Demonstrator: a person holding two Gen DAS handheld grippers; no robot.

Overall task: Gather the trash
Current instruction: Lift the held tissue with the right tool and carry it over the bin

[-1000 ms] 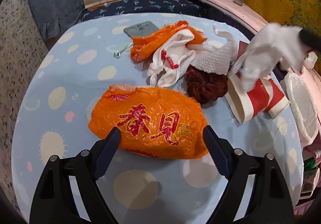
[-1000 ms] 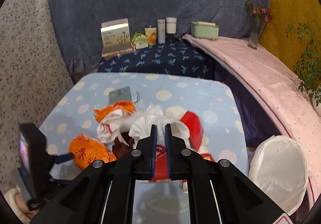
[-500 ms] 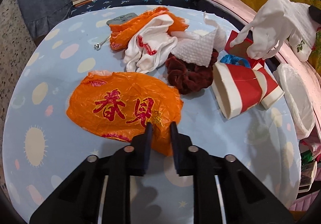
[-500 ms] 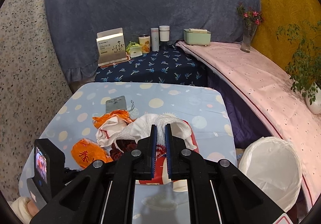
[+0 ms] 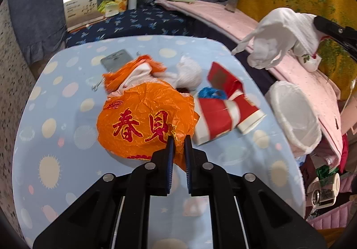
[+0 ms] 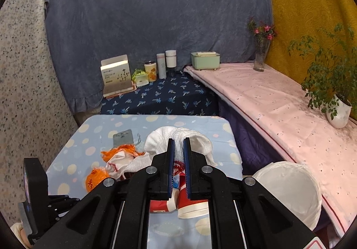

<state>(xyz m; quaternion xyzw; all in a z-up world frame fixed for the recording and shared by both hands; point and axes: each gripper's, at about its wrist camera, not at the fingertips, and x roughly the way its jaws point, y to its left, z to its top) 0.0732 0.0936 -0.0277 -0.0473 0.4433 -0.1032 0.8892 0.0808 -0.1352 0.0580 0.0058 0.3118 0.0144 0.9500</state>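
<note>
Thin orange plastic bag with red characters (image 5: pixel 142 124) is pinched at its near edge by the left gripper (image 5: pixel 177 140), whose jaws are closing on it; the film may slip or tear. The right gripper (image 6: pixel 177 144) clamps a white cloth glove (image 6: pixel 178 139), which could snag short of the white-lined bin (image 6: pixel 287 188).

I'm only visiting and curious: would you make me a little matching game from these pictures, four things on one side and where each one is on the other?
Things:
1. orange plastic bag
2. white cloth
3. red paper cups
4. white-lined bin

Places:
A. beside the table, below its edge
B. pinched by the left gripper
C. lying on its side on the dotted tablecloth
D. pinched by the right gripper

Pairs: 1-B, 2-D, 3-C, 4-A
</note>
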